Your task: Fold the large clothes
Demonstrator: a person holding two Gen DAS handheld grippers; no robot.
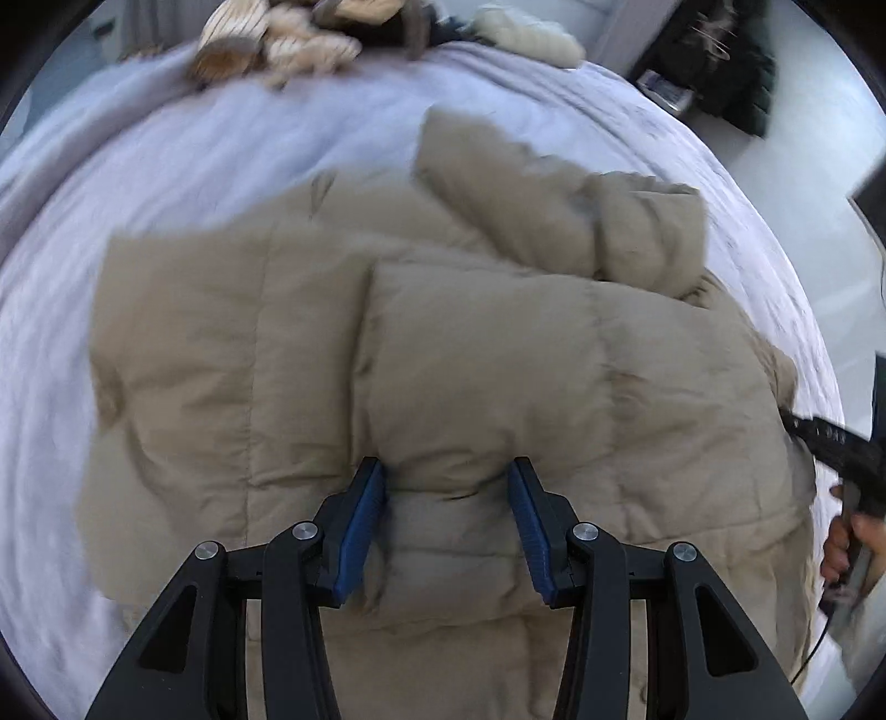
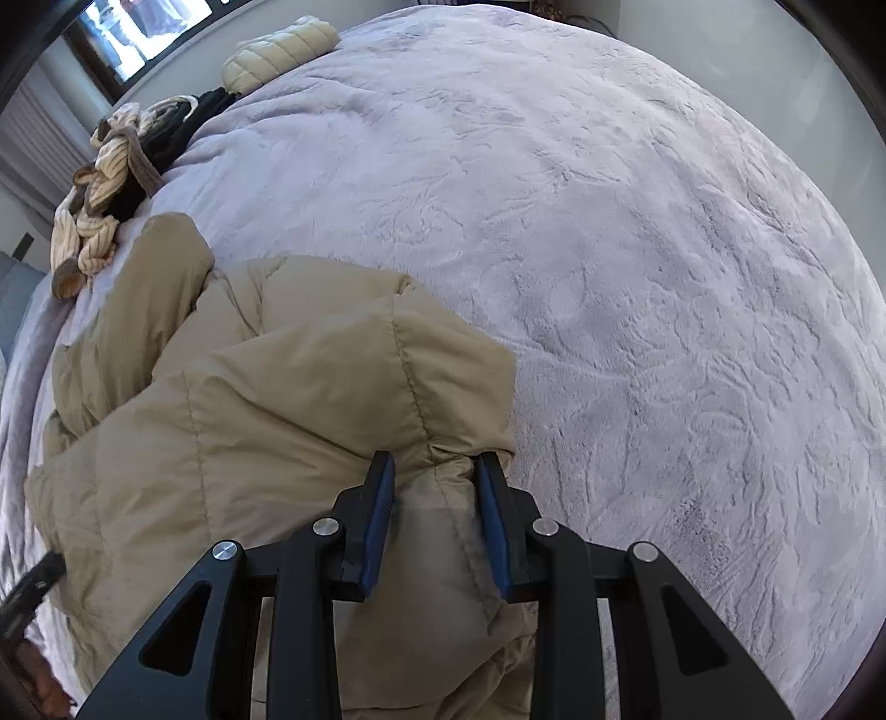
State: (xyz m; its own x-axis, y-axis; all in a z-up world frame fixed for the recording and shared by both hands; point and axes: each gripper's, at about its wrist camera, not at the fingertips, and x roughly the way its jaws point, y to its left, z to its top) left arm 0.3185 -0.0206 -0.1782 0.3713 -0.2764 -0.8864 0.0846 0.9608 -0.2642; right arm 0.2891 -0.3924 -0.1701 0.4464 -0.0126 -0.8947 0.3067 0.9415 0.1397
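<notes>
A large tan puffer jacket [image 1: 443, 343] lies partly folded on a lavender bed cover [image 1: 194, 149]. My left gripper [image 1: 447, 471] has its jaws set wide with a bulge of the jacket's padding between the blue pads. In the right wrist view the same jacket [image 2: 266, 399] sits at the left, one sleeve stretching towards the far left. My right gripper [image 2: 434, 462] has its jaws closed in on a bunched edge of the jacket. The right hand-held tool also shows at the right edge of the left wrist view [image 1: 836, 443].
A heap of striped cream and dark clothes [image 2: 105, 183] lies at the bed's far edge, also in the left wrist view [image 1: 277, 39]. A pale quilted garment [image 2: 277, 50] lies beyond it. The lavender cover [image 2: 637, 277] spreads to the right. Dark objects [image 1: 714, 61] stand beside the bed.
</notes>
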